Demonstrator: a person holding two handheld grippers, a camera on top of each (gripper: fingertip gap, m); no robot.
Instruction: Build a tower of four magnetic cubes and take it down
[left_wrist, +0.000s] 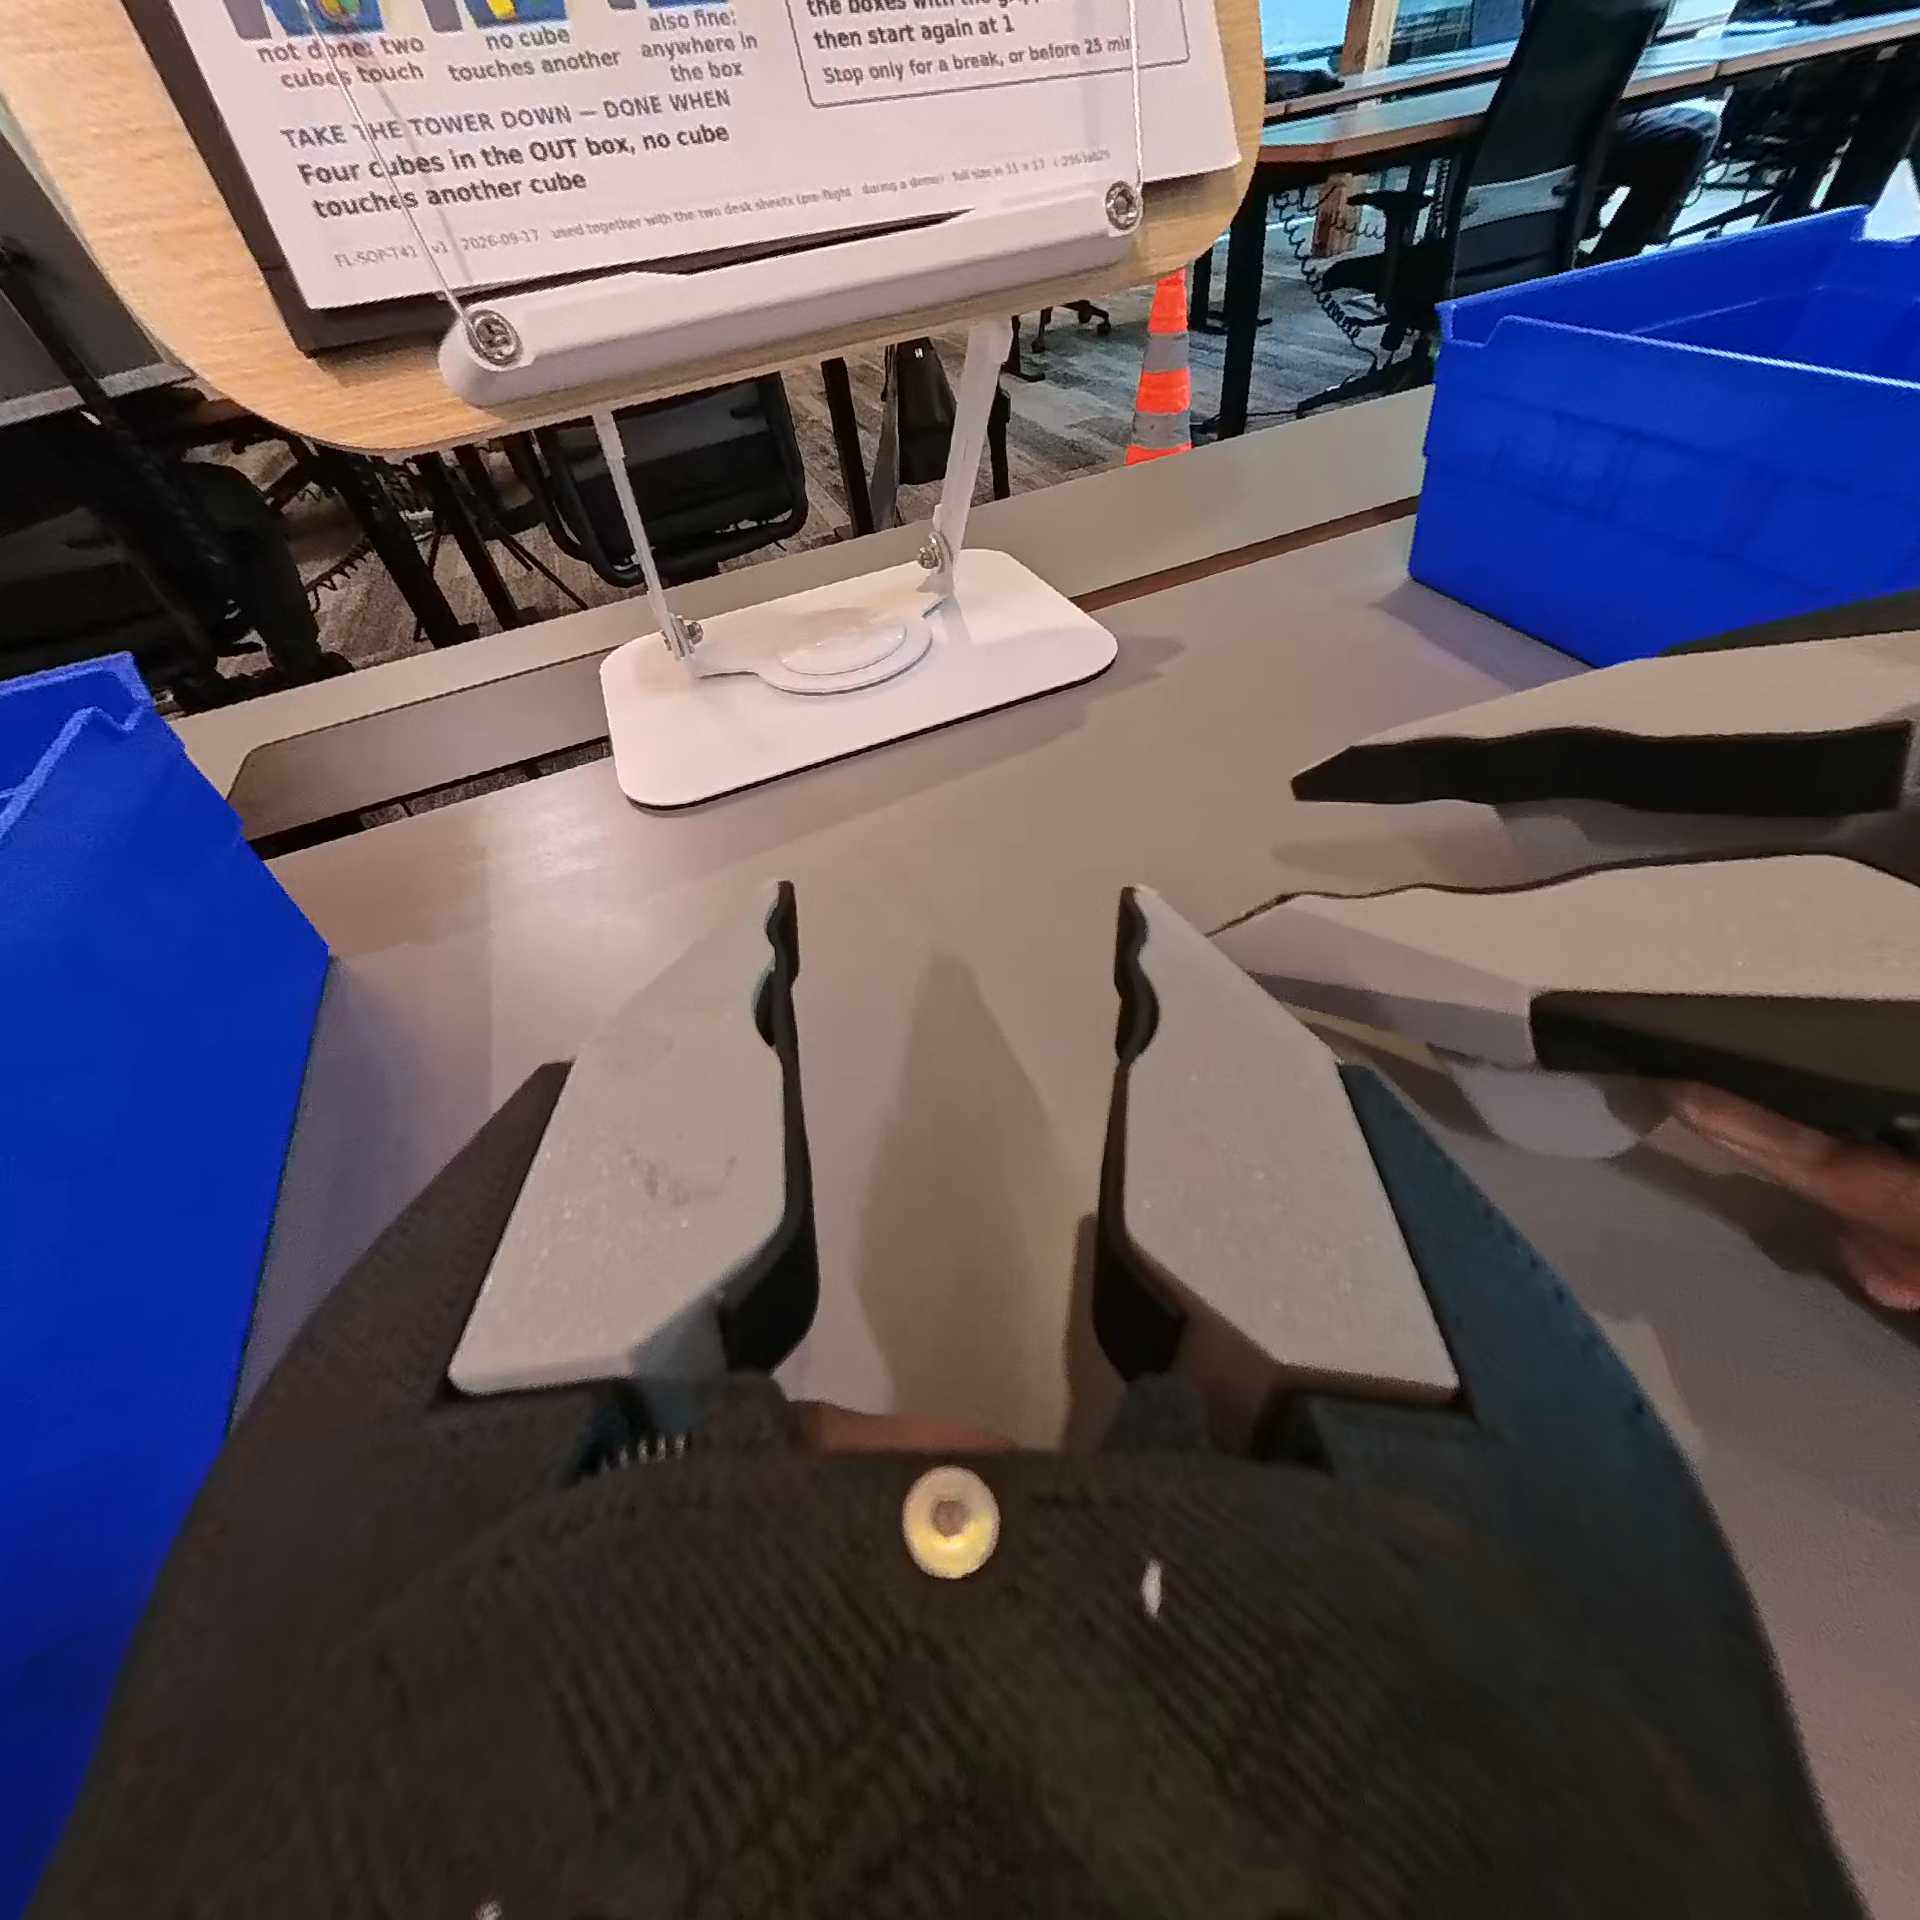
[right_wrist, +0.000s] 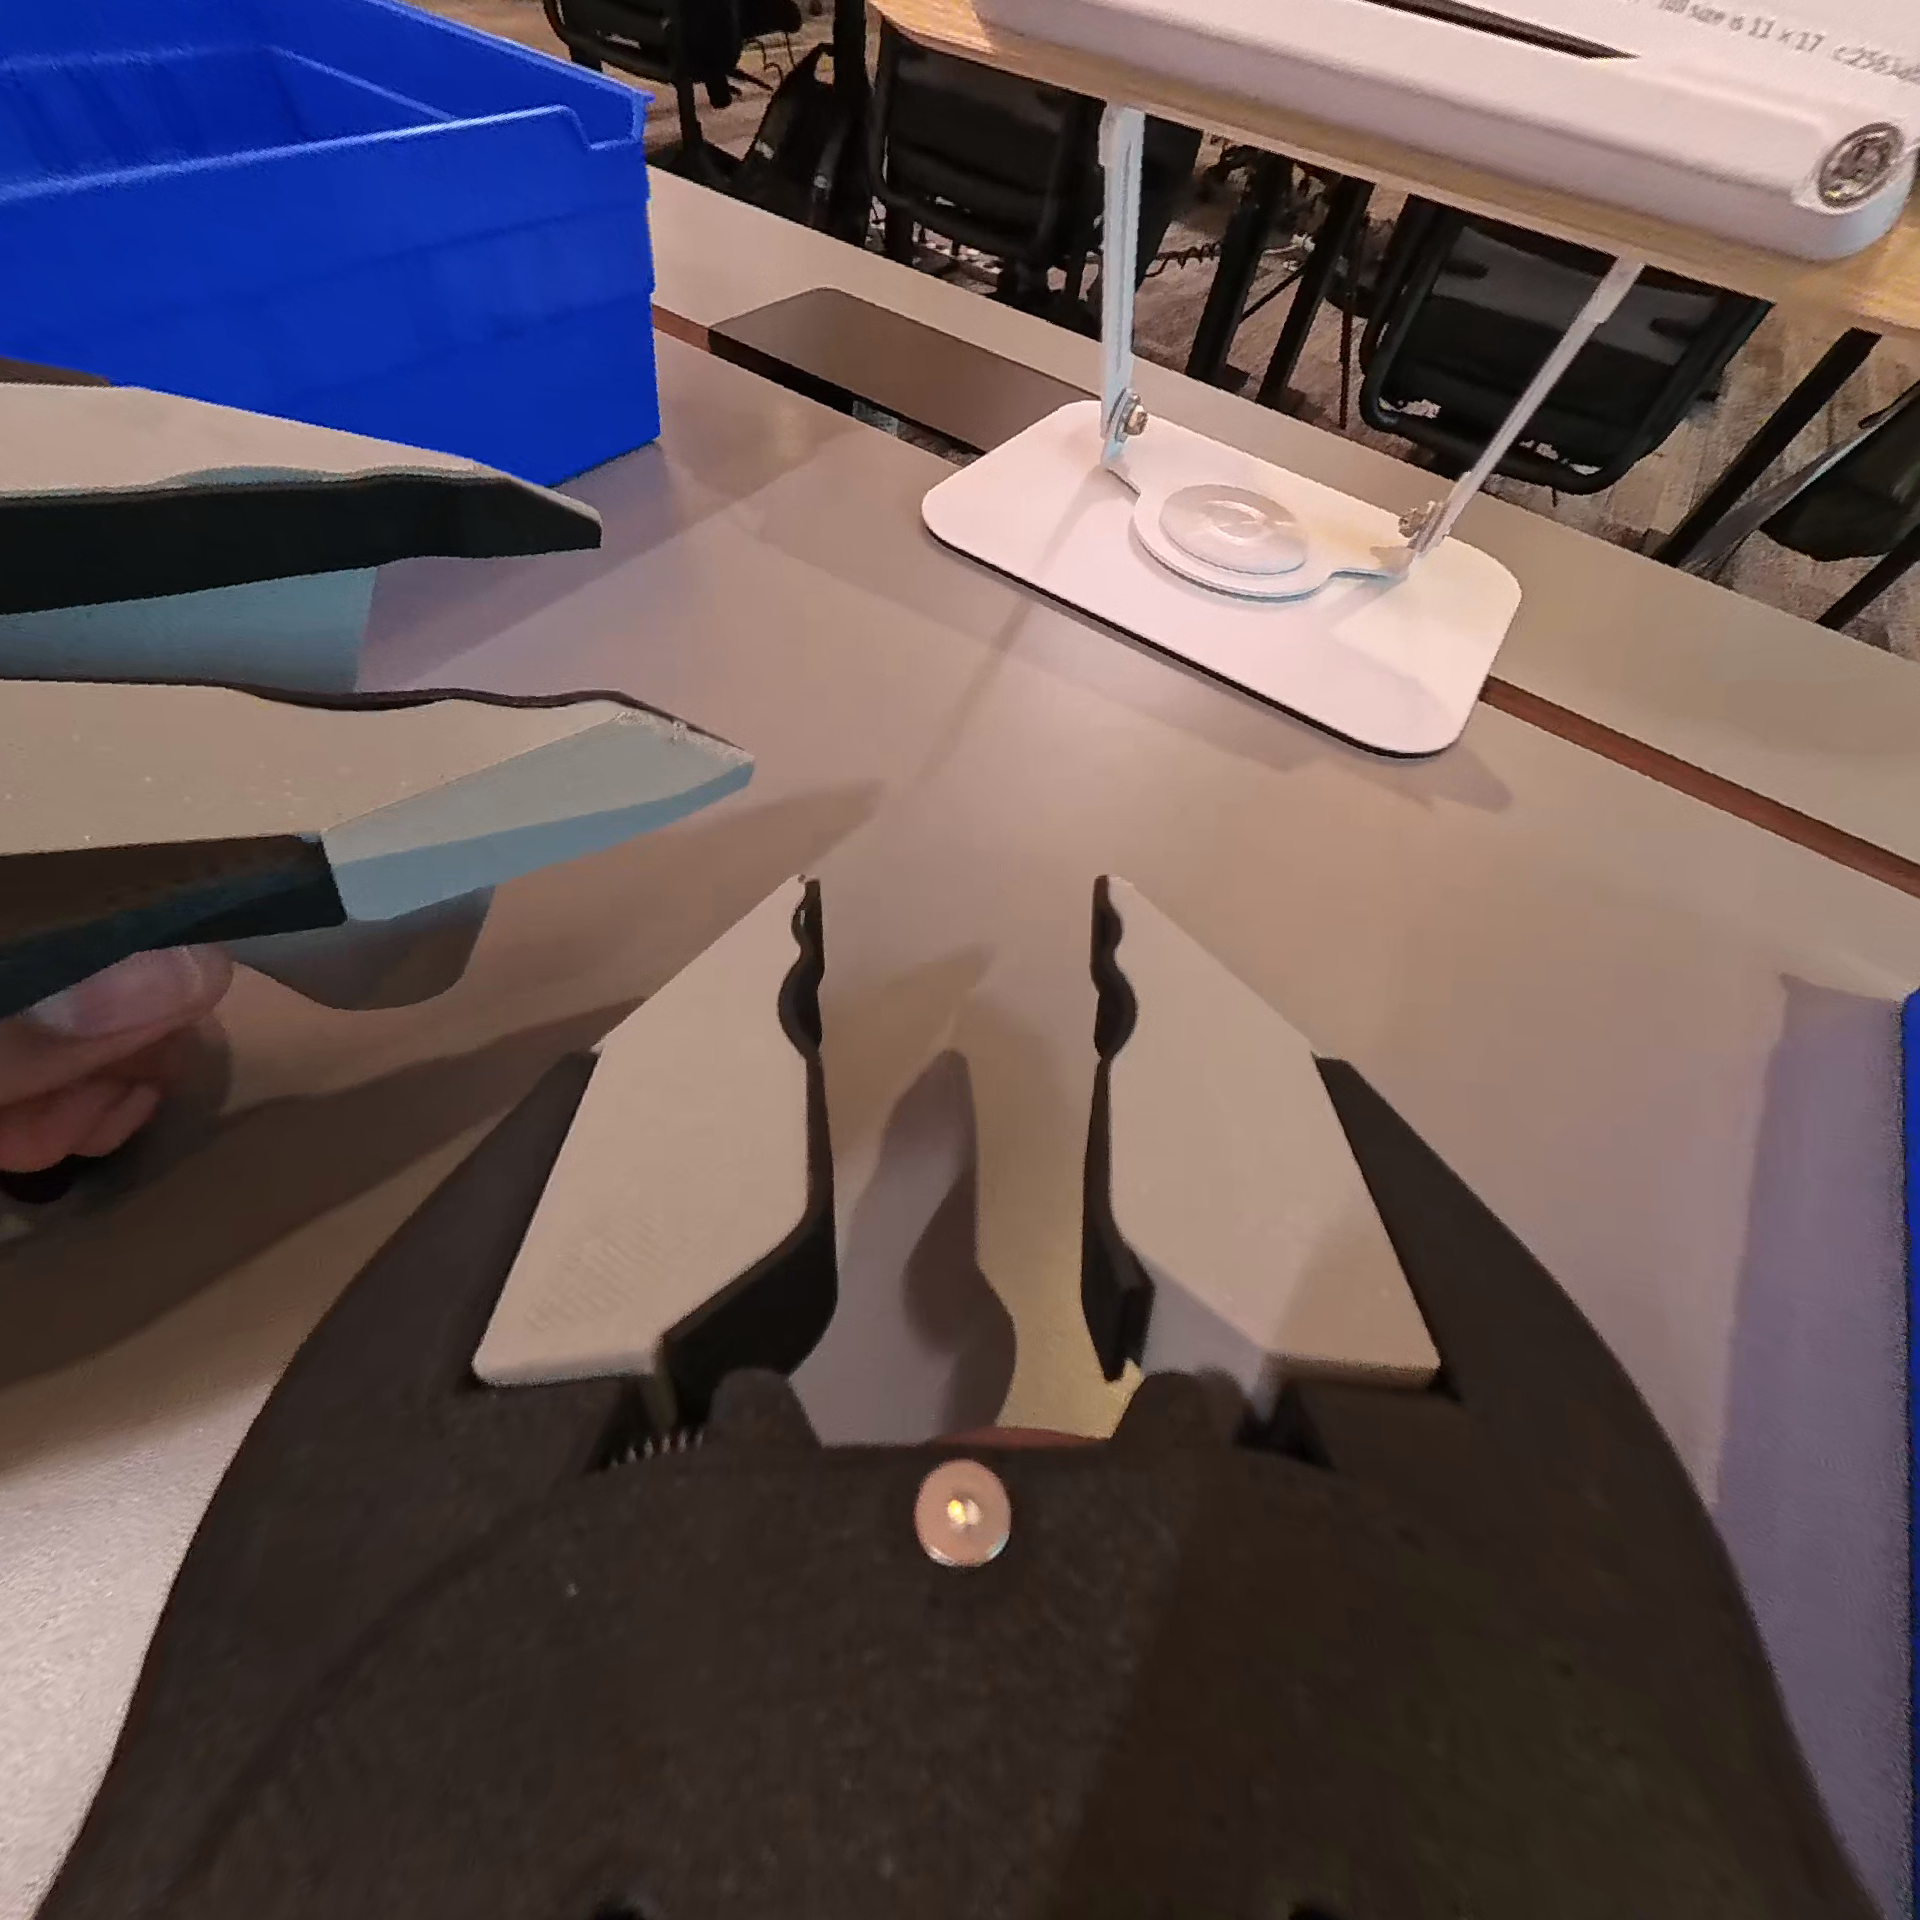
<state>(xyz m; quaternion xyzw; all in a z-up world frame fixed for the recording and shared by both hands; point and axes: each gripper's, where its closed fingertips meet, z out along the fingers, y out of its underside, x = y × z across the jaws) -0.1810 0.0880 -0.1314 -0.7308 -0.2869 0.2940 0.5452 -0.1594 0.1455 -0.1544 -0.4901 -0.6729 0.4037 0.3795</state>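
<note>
No magnetic cube shows in either view. My left gripper (left_wrist: 956, 904) is open and empty, held low over the grey table (left_wrist: 1039, 831). My right gripper (right_wrist: 956, 894) is open and empty too, over the same table. The right gripper also shows at the right of the left wrist view (left_wrist: 1262, 857), fingers apart, pointing left. The left gripper shows at the left of the right wrist view (right_wrist: 675, 639), fingers apart, pointing right. The two grippers are close together, side by side. A hand (right_wrist: 94, 1049) holds the left one.
A white stand base (left_wrist: 862, 675) carries a tilted wooden board with a printed sheet (left_wrist: 707, 145) at the table's far middle. A blue bin (left_wrist: 114, 1091) stands at my left, another blue bin (left_wrist: 1683, 468) at the far right. Chairs and an orange cone (left_wrist: 1166, 374) lie beyond.
</note>
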